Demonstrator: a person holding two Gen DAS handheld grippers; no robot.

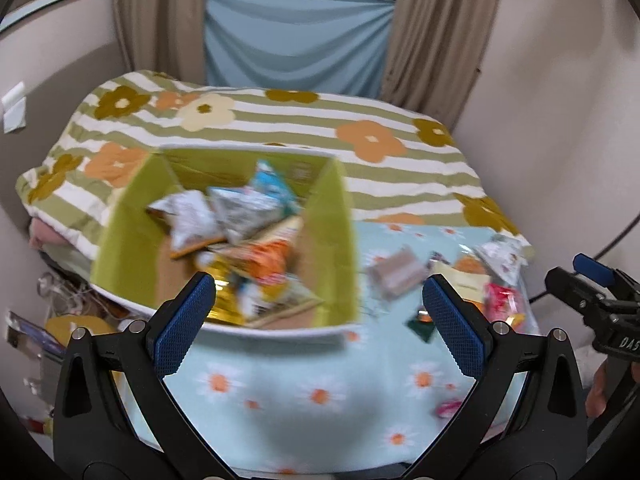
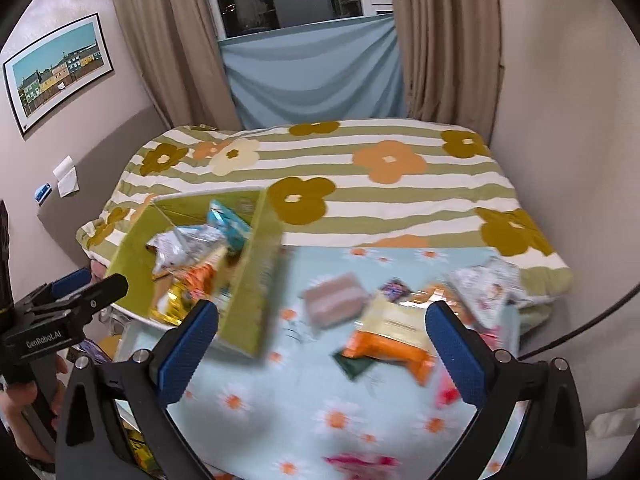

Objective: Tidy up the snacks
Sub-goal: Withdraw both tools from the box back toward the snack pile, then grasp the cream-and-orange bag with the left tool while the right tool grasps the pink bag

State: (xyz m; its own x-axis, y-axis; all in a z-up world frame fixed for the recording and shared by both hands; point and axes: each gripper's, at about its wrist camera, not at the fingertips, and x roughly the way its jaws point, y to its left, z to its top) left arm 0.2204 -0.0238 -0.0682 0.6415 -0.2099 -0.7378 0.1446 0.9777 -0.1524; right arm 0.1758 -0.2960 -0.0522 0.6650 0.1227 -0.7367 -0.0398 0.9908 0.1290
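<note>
Both grippers, left (image 1: 318,312) and right (image 2: 322,338), hover with jaws spread, holding nothing. Loose crinkly snack packets (image 2: 386,340) lie on the daisy-print bed cover (image 2: 280,412) ahead of the right gripper, nearer it. Green cardboard box (image 1: 132,240), part-filled, sits left.

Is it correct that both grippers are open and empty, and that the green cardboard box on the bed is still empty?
Not quite. The left gripper and right gripper are open and empty, but the green cardboard box already holds several snack packets, as the left wrist view shows.
</note>
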